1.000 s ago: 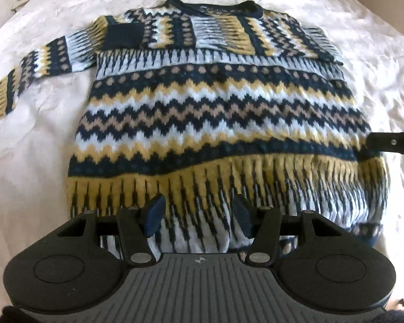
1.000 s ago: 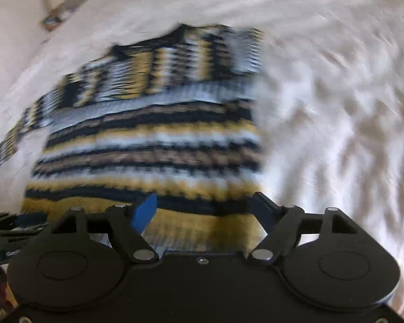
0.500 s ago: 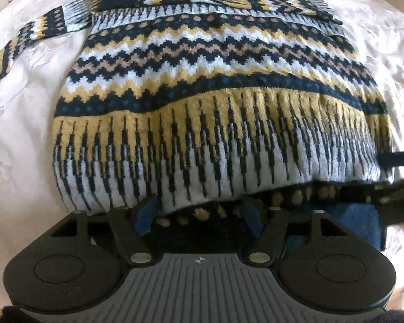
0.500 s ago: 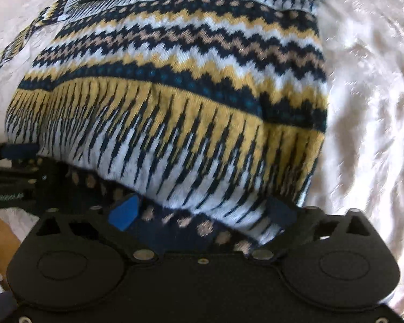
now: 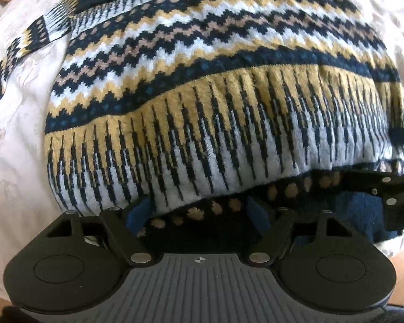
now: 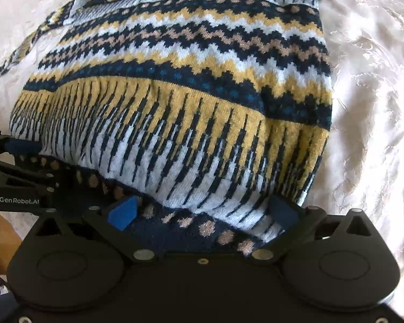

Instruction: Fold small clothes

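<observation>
Lying on the bed (image 5: 16, 140), the sweater (image 5: 218, 86) has its dotted hem between both grippers' fingers. Left gripper (image 5: 199, 212) is opening; right gripper (image 6: 203, 212) stands wide, neither pressing the hem.

Both views are bright and sharp, with strong fisheye bending toward the edges. Right of the sweater (image 6: 175, 94), the white bedspread (image 6: 369, 80) glares, nearly washed out.

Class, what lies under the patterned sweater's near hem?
Under the sweater hem, a dark dotted knit layer shows, and the pale bedspread surrounds the garment. Whatever lies beneath the rest is covered.
</observation>
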Demonstrator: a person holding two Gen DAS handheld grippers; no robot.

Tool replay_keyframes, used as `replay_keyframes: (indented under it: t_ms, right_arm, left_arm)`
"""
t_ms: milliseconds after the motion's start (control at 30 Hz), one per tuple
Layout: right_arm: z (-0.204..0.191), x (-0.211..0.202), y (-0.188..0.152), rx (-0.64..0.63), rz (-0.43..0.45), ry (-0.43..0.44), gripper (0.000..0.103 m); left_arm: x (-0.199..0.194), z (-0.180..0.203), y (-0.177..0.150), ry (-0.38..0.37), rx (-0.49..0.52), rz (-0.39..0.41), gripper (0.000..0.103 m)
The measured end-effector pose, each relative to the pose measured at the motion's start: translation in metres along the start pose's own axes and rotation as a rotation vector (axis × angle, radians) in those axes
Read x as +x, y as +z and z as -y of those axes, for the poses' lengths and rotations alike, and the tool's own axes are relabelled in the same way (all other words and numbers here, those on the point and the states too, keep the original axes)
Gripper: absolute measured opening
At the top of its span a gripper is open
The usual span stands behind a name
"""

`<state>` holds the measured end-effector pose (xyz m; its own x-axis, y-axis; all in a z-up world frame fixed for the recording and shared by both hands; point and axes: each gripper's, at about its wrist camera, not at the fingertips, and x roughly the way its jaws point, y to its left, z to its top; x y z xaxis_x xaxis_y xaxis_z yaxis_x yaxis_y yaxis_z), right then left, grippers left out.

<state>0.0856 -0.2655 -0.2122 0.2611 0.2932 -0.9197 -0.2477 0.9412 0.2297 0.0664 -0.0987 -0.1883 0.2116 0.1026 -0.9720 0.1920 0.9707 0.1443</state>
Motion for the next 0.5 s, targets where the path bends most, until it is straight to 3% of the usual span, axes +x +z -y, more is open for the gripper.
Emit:
replay_keyframes:
  t_ms: [167, 233, 300, 500]
  right_arm:
    - [-0.001, -0.003, -0.010, -0.050, 0.026, -0.004, 0.103]
    - [-0.004, -0.006, -0.011, -0.076, 0.018, 0.001, 0.103]
    - [-0.003, -0.011, -0.010, -0.085, 0.009, 0.012, 0.102]
    - [0.008, -0.046, -0.011, -0.016, 0.063, 0.015, 0.100]
  left_arm:
    - [0.000, 0.004, 0.007, 0.033, 0.006, -0.038, 0.076]
    - [-0.004, 0.007, 0.011, 0.060, -0.005, -0.030, 0.069]
    - [-0.016, 0.007, 0.014, 0.088, -0.035, 0.011, 0.063]
    - [-0.057, -0.016, 0.017, 0.098, -0.182, 0.171, 0.063]
